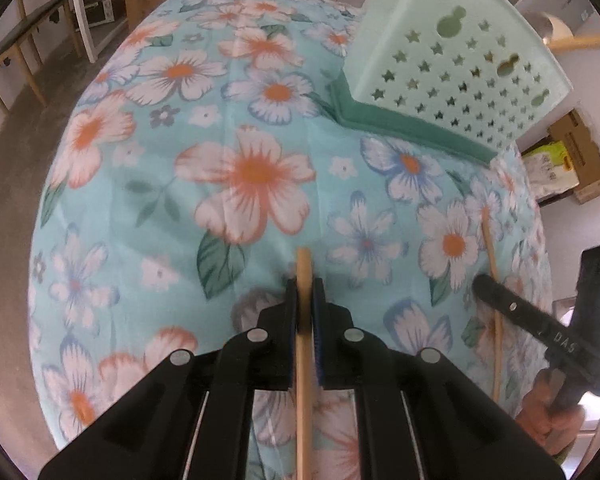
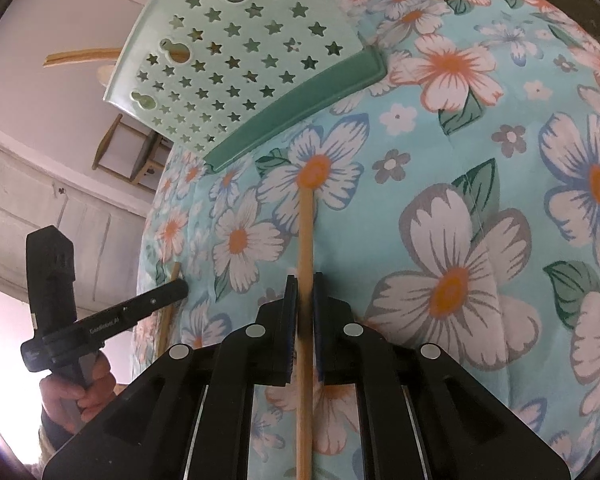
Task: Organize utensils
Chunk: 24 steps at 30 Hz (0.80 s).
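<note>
My left gripper [image 1: 304, 284] is shut on a wooden chopstick [image 1: 303, 380] that runs back between the jaws; only a short tip sticks out ahead. My right gripper [image 2: 305, 280] is shut on a second wooden chopstick [image 2: 307, 232], which reaches further forward over the cloth. Each view shows the other gripper from the side with its stick: the right gripper [image 1: 484, 282] and the left gripper [image 2: 180, 288]. A pale green utensil holder [image 1: 456, 64] with star-shaped holes stands on a dark green base ahead; it also shows in the right wrist view [image 2: 236, 60].
The table carries a turquoise cloth with large flowers [image 1: 204, 152]. Wooden utensils stick out of the holder's top [image 2: 84, 56]. Cardboard boxes [image 1: 580, 160] sit on the floor to the right, and a wooden bench [image 1: 20, 56] stands at the far left.
</note>
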Tool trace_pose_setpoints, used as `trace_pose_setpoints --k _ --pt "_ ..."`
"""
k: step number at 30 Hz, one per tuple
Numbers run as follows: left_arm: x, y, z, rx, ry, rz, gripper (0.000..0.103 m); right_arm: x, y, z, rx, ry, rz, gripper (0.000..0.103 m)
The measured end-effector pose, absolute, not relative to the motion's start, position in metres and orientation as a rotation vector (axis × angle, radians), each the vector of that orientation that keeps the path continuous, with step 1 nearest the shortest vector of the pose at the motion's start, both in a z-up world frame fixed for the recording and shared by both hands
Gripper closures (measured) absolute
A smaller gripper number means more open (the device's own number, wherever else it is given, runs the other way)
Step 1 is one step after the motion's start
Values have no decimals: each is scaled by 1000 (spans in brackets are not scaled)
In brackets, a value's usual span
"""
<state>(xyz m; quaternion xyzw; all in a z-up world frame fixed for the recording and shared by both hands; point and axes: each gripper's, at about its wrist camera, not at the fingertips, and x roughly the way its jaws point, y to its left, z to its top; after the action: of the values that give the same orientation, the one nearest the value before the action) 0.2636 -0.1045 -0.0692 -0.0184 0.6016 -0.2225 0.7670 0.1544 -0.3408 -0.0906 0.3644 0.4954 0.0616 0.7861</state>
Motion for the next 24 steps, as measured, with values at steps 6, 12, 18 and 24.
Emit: trace_pose_setpoints --k 6,12,18,24 --pt "267 -94 -62 -84 1301 -464 97 150 -347 -88 795 1055 142 98" --pt "244 -81 -13 -72 1138 -452 97 140 -352 -80 783 1031 156 98" --pt "228 -67 60 -118 980 -491 97 131 -360 -63 771 974 169 98" --pt "222 -60 143 -186 783 -558 97 122 -369 -41 741 927 171 98"
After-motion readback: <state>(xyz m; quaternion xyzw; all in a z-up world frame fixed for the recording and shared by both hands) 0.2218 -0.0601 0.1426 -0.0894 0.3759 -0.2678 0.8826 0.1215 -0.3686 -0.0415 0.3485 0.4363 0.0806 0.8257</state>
